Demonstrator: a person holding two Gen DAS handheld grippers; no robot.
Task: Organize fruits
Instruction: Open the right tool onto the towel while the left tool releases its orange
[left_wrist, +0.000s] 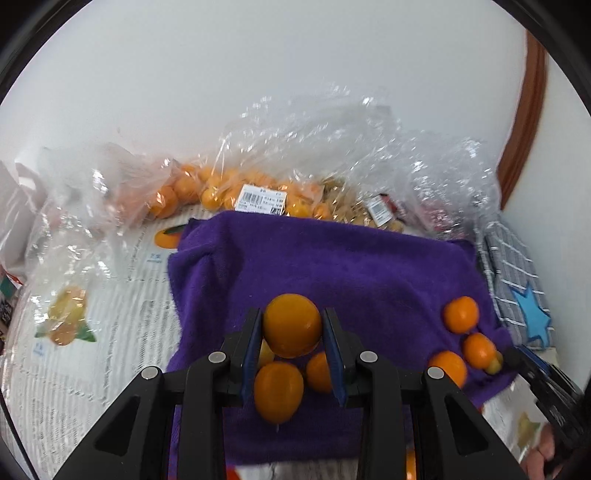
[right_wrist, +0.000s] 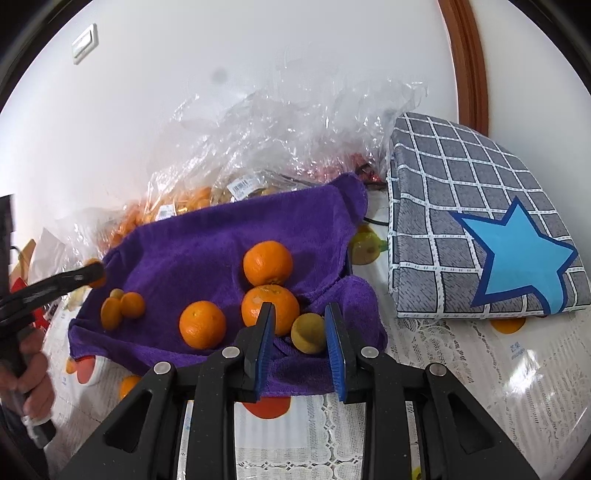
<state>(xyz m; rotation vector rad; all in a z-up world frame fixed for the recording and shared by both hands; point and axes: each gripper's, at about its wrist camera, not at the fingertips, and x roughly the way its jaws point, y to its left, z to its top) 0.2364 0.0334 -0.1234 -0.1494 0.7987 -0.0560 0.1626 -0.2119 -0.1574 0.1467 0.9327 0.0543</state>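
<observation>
My left gripper (left_wrist: 292, 325) is shut on a smooth orange kumquat (left_wrist: 291, 325) and holds it above the purple towel (left_wrist: 351, 266). Two more kumquats (left_wrist: 279, 391) lie on the towel beneath it. Three mandarins (left_wrist: 461, 314) and a yellowish fruit sit at the towel's right edge. My right gripper (right_wrist: 300, 321) is open, its jaws either side of a small yellowish-green fruit (right_wrist: 308, 333) on the towel (right_wrist: 207, 240). Three mandarins (right_wrist: 267, 263) lie just beyond it, and small kumquats (right_wrist: 127, 306) to the left. The left gripper (right_wrist: 86, 275) shows at the left with its fruit.
Clear plastic bags of oranges (left_wrist: 221, 188) and other fruit lie behind the towel against the white wall. A grey checked cushion with a blue star (right_wrist: 491, 225) sits on the right. A lace tablecloth with fruit prints (right_wrist: 461, 369) covers the table.
</observation>
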